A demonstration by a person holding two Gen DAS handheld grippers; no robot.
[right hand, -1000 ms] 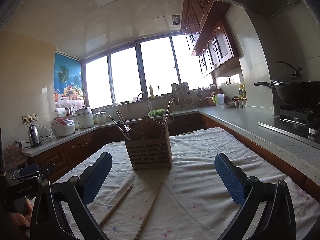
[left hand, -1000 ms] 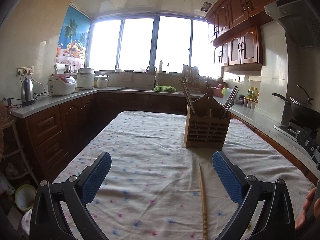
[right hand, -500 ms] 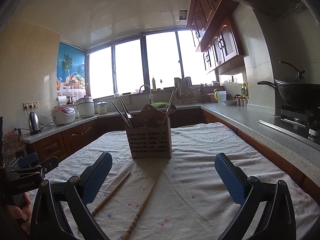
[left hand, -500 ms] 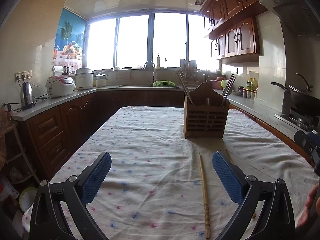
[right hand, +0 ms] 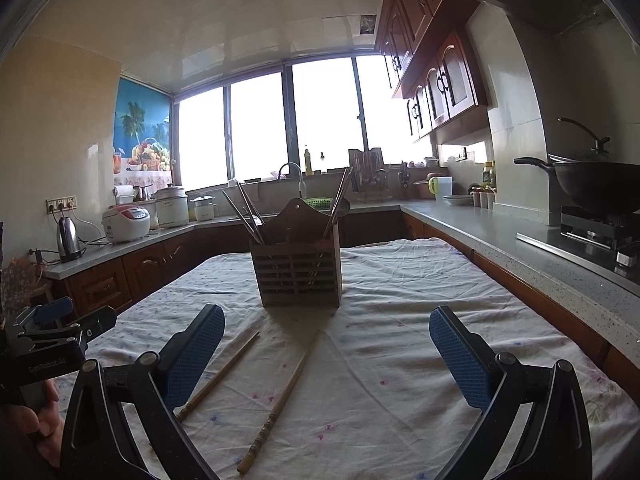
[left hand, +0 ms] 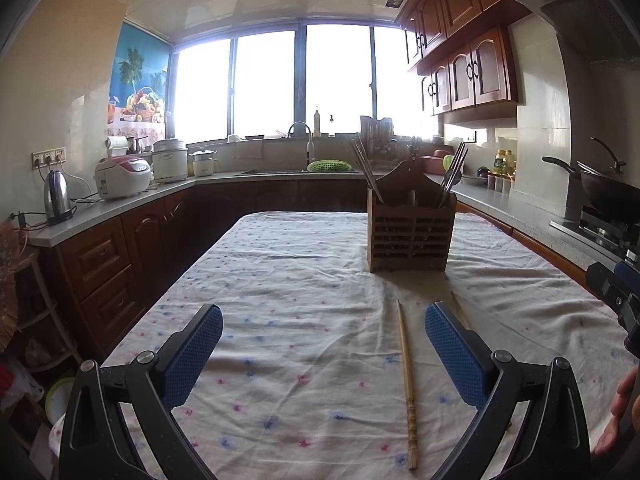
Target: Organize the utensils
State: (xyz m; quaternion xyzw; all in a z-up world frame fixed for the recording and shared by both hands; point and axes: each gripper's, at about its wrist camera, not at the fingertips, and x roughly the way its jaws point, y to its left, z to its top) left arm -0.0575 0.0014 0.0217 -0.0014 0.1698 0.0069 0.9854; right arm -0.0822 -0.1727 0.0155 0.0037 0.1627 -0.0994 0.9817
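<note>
Table: a cloth-covered table (left hand: 304, 280) fills the middle of a kitchen and serves as the sorting surface, with counters on three sides.
Holder: a slatted wooden holder (right hand: 297, 276) stands upright near the table's centre, already carrying chopsticks and a spoon in its side slots; it looks like the place the loose pieces are meant to go.
Left gripper: the left gripper (left hand: 323, 354) hovers low over the cloth with its blue pads spread wide and nothing between them; it points towards the holder, one chopstick lying between its fingers below.
Right gripper: the right gripper (right hand: 326, 354) is likewise wide apart and empty, aimed at the holder from the other side, a likely stance for a pick-up.
Left chopstick: the left chopstick (right hand: 218, 376) lies flat on the cloth, its thin end towards the holder, apart from it.
Right chopstick: the right chopstick (right hand: 282, 394) lies just beside it, the two splaying out like a V; in the left view it is largely hidden behind a pad.
Stage: neither stick is lifted yet, so the sorting appears unfinished.
</note>
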